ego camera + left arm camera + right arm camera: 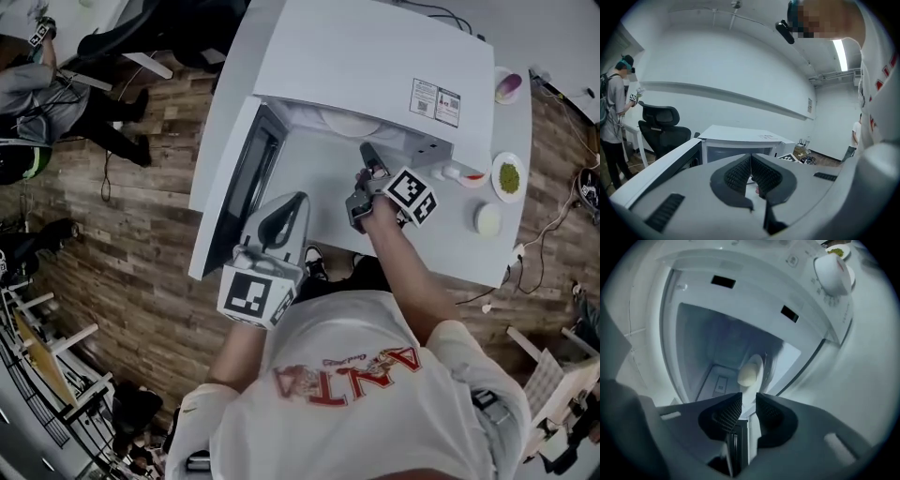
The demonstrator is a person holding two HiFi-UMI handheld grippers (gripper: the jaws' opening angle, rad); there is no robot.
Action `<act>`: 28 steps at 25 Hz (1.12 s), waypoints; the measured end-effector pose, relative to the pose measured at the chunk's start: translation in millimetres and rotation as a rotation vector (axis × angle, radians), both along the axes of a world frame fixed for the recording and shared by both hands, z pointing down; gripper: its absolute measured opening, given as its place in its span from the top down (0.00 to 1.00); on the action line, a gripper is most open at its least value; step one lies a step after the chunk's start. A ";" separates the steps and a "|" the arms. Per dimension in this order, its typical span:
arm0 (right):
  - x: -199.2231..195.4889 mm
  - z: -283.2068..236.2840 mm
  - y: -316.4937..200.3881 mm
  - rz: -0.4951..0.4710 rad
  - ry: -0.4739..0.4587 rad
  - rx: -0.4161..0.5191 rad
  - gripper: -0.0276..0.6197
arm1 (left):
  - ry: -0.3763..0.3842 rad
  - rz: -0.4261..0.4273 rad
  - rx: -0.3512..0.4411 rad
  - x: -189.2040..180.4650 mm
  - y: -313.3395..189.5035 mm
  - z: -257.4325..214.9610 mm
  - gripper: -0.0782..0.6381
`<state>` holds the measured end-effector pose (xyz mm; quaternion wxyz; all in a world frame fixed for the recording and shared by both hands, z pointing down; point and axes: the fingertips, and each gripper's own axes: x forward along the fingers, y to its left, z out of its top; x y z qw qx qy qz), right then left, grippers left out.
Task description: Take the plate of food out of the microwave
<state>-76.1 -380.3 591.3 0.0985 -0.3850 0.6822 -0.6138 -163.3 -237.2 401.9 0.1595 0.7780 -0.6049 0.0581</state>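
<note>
A white microwave (375, 56) stands on a white table (450, 253), its door (234, 178) swung open to the left. Inside it lies a white plate (349, 122). In the right gripper view the plate (757, 369) carries a pale lump of food (747, 375) and lies just beyond the jaws. My right gripper (367, 152) (749, 404) is at the mouth of the cavity, its jaws a little apart with nothing pressed between them. My left gripper (296, 201) (751, 158) hangs shut and empty by the door's free edge (661, 168), pointing toward the microwave (740, 138).
Small dishes stand on the table to the right of the microwave: one with green food (509, 176), a white one (487, 219), one with a purple piece (507, 88). A white bowl (832, 273) shows beside the control panel. A person (614, 117) and an office chair (663, 124) are off to the left.
</note>
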 end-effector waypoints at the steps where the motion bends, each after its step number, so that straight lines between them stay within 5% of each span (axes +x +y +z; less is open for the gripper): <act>1: -3.5 3.6 -3.0 -0.001 0.004 -0.002 0.86 | -0.005 0.007 0.001 0.5 -0.7 0.4 0.88; 28: -11.6 32.4 -15.8 0.064 -0.100 -0.135 0.92 | 0.055 0.030 -0.021 -0.3 -3.4 12.2 0.88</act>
